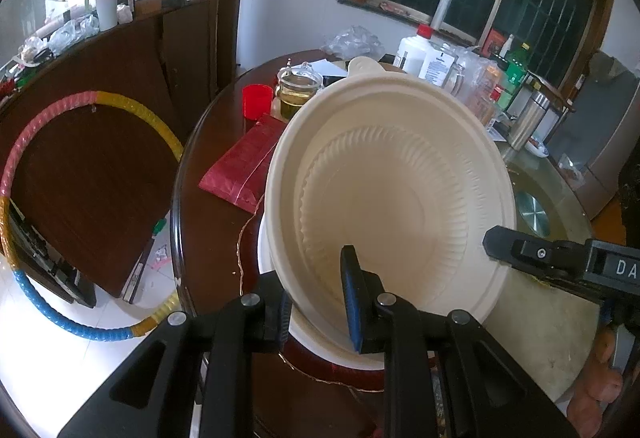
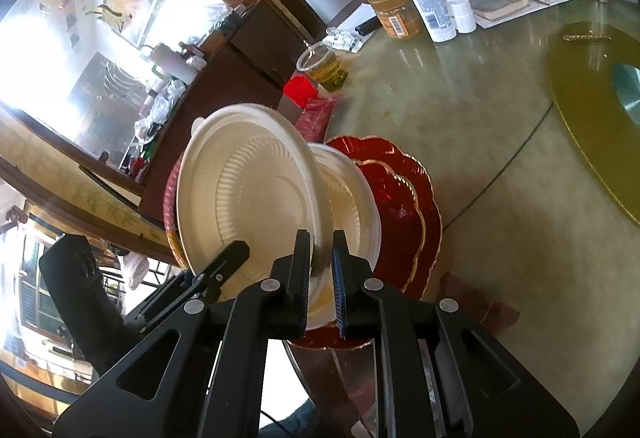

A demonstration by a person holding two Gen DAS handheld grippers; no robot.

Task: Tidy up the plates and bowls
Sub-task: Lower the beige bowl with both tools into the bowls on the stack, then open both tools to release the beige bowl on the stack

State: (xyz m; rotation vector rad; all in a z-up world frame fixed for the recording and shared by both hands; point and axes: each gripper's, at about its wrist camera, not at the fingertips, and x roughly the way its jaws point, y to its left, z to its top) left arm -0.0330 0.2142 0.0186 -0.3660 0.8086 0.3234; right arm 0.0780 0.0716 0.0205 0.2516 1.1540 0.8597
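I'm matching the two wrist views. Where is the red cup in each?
Left wrist: red cup left of centre, upper half, beside the glass of tea, behind the white bowl.
Right wrist: red cup just above centre, below-left of the glass of tea.
Shared landmark: the tilted white bowl in the foreground.

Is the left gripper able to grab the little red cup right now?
Probably not. The left gripper is shut on the tilted white bowl, which stands between it and the red cup.
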